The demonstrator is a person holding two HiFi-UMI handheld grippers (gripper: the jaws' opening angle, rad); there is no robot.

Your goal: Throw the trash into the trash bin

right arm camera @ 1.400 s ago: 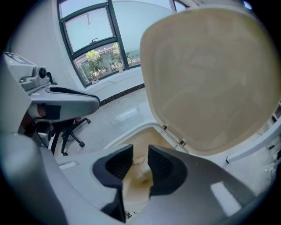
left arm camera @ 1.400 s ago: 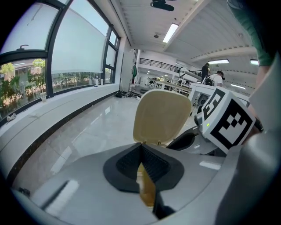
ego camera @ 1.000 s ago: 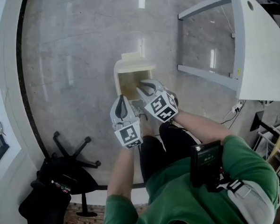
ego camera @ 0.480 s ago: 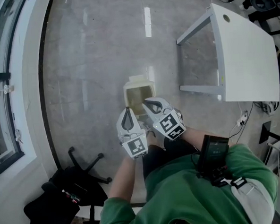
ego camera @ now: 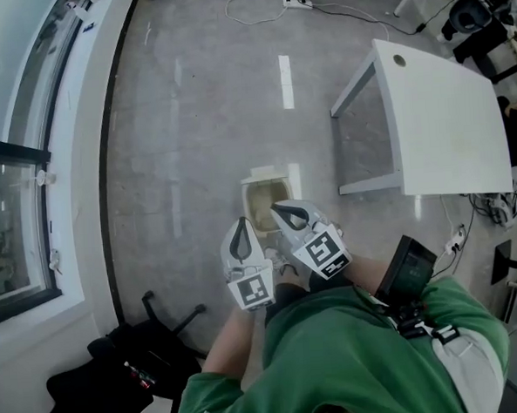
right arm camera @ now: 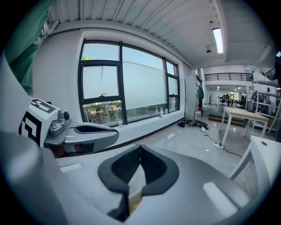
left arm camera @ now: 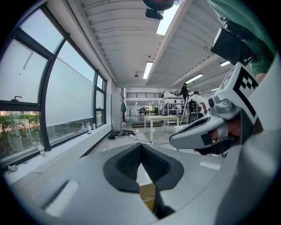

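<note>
- Now both tools are higher above the open trash bin (ego camera: 265, 175) on the floor (ego camera: 194, 144) than a second ago.
- Left tool (ego camera: 239, 224) and right tool (ego camera: 282, 210): jaws together, nothing between them.

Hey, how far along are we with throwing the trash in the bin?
Probably nearly finished. Done, it seems: the left gripper and right gripper both have their jaws together with nothing between them, near the open trash bin on the floor. In hand: nothing. Left: what is inside the bin can't be made out, and no other trash shows near it.
</note>
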